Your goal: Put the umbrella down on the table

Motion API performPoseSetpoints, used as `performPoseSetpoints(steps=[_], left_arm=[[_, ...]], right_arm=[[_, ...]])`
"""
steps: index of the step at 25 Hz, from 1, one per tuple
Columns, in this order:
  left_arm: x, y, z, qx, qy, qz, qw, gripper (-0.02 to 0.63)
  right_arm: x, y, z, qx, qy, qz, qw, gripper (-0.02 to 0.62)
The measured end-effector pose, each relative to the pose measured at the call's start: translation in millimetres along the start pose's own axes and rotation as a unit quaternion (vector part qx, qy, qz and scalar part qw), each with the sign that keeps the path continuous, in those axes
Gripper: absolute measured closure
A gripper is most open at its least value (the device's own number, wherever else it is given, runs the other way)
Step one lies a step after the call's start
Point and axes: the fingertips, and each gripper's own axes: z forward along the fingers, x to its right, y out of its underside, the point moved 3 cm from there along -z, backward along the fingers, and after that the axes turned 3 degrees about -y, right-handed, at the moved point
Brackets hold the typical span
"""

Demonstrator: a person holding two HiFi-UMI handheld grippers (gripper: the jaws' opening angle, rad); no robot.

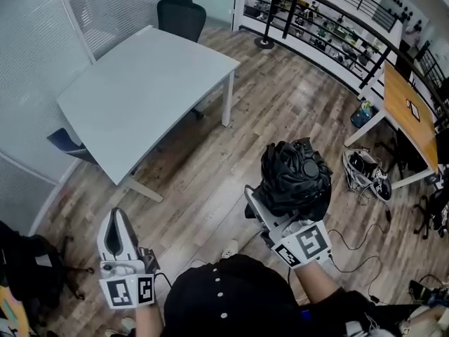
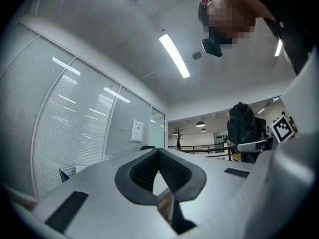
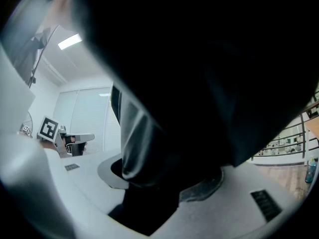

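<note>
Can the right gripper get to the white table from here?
Probably, with a step forward: only bare wooden floor lies between the right gripper, shut on the umbrella, and the table, whose top looks bare.

The grey counter (image 1: 147, 83) stood on white legs on the plank floor (image 1: 280, 97). A black chair (image 1: 181, 9) stood at its far end and a blue chair (image 1: 65, 141) just beside its left edge. To the right, a wood-topped counter (image 1: 403, 97) carried a small dark item (image 1: 412, 109). Shoes (image 1: 366, 168) and a blue object (image 1: 361, 115) lay on the floor near its leg. Cables (image 1: 351, 248) trailed across the boards.
</note>
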Motion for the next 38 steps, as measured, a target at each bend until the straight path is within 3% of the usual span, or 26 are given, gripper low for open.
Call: performPoseSetpoints(steps=[6, 18, 38], left_arm=[[8.6, 8.9, 8.5, -0.008, -0.011, 0.0, 0.9999, 0.592], [9.6, 35.4, 23.7, -0.039, -0.033, -0.004, 0.9987, 0.592], [-27.3, 49.6, 142.1, -0.021, 0.009, -0.004, 0.9997, 0.592]], right_arm=[[17.0, 4.7, 3.6, -0.002, 0.004, -0.021, 1.0, 0.345], [50.5, 19.2, 22.4, -0.013, 0.004, 0.019, 1.0, 0.344], [86.1, 25.3, 116.6, -0.017, 0.037, 0.011, 0.999, 0.344]])
